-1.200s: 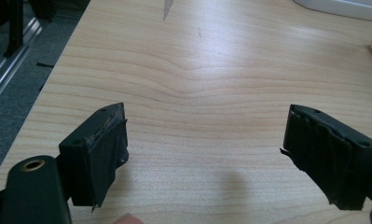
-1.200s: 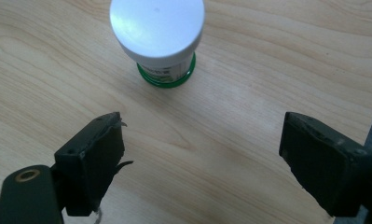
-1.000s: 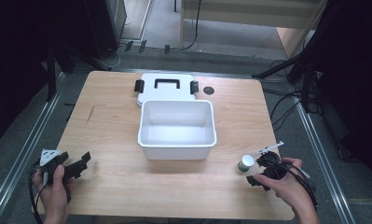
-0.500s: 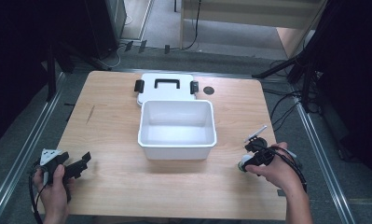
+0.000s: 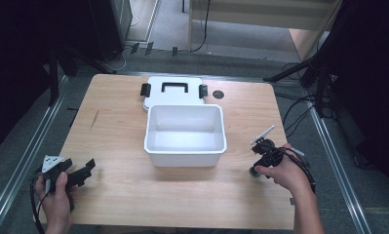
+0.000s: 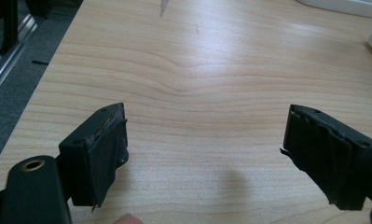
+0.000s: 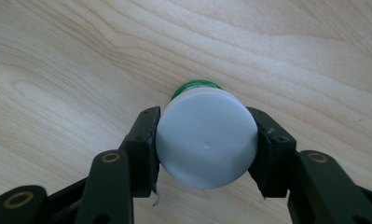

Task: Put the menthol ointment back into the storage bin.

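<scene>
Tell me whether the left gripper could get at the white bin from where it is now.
Probably yes. The left gripper sits open near the table's front left corner, and only bare wood lies between it and the white bin at the middle. Nothing blocks that path.

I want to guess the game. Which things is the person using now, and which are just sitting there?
In use:
- right gripper, jaws closed around the white cap of a small bottle standing on the table
- likely the open white box, close by

Just sitting there:
- box lid with black handle
- small dark disc
- left gripper, open over bare wood
</scene>
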Demonstrator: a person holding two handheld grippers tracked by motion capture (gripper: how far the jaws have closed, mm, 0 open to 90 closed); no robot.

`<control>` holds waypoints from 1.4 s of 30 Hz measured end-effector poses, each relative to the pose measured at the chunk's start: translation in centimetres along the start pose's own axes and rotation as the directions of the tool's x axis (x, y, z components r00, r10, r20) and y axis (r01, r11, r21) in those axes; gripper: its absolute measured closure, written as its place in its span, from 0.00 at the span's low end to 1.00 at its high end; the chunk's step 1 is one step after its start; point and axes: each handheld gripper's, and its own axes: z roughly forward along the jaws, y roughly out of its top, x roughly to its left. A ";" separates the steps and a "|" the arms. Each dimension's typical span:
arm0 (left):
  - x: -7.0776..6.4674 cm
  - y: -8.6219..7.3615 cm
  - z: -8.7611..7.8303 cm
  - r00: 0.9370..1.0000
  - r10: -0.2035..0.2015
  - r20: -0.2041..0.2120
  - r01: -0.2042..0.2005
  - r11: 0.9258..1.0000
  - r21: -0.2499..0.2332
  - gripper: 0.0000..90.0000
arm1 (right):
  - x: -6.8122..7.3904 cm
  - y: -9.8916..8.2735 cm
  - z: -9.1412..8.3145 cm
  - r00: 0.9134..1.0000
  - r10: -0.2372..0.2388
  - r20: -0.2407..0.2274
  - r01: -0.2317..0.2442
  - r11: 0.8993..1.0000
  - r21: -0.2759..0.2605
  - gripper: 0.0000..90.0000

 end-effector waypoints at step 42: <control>-1.1 0.0 0.2 0.993 0.103 -0.060 -0.102 0.995 0.008 0.16 | 3.5 8.6 -11.8 0.978 -0.210 -0.011 0.209 0.976 -0.057 0.57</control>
